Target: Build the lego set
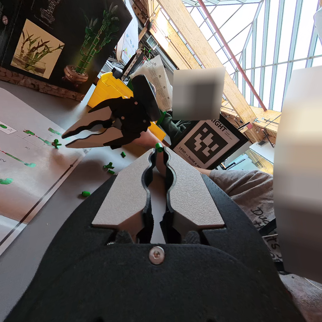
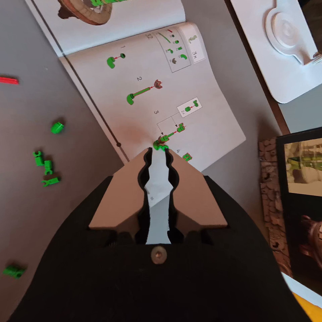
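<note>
Two grippers at work over an open instruction booklet, each with a small green piece at its tips.

The left gripper (image 1: 159,151) is raised off the table, tilted up toward the person, its fingers closed on a green stud (image 1: 158,146). Only its view shows the right gripper (image 1: 64,140) from the side, angled down at the booklet (image 1: 34,156), plus the yellow bin (image 1: 108,90) and the set's box (image 1: 57,40) at the table's far edge. The right gripper's own view shows its fingers slightly parted, tips either side of a green and brown stem piece (image 2: 159,146) on the page; whether they grip it I cannot tell. Loose green pieces (image 2: 45,168) lie on the table (image 2: 34,209) left of the booklet, a red rod (image 2: 9,80) beyond them.
</note>
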Demonstrator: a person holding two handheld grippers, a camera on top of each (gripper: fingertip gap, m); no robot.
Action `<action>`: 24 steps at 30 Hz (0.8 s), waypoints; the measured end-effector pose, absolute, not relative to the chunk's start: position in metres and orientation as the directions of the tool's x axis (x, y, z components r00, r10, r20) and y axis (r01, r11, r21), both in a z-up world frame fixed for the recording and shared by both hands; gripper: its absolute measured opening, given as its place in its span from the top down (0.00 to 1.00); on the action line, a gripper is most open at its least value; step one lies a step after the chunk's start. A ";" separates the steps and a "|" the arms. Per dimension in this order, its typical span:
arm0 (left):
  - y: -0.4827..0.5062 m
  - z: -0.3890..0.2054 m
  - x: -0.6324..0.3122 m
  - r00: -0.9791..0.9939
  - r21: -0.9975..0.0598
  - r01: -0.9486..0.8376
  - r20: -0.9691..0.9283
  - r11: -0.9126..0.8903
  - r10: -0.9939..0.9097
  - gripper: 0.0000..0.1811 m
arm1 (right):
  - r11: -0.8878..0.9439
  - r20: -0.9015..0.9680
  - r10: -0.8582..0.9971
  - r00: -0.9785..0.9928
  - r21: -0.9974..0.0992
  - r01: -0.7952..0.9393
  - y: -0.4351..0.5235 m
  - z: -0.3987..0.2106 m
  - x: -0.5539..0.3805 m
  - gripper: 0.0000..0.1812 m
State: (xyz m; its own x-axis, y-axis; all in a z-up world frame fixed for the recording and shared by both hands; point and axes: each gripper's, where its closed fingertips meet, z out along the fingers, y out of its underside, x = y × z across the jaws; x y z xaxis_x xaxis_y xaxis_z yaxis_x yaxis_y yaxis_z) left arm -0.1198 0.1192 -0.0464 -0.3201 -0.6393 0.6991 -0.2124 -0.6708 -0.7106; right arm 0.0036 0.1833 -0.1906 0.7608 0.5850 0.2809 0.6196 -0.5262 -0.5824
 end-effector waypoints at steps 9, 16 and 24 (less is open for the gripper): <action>0.117 -0.047 -0.119 -0.323 -0.708 -0.224 0.702 -0.670 -0.635 0.98 | -0.540 0.287 0.557 0.780 -0.588 0.602 0.191 -0.199 0.004 1.00; 0.115 -0.053 -0.118 -0.319 -0.710 -0.254 0.703 -0.657 -0.636 0.98 | -0.219 0.181 0.831 0.526 -0.763 0.609 0.143 -0.129 -0.060 1.00; 0.081 -0.054 -0.115 -0.413 -0.696 -0.366 0.717 -0.618 -0.562 0.98 | 0.095 0.251 0.925 0.285 -0.879 0.468 0.081 -0.068 -0.104 1.00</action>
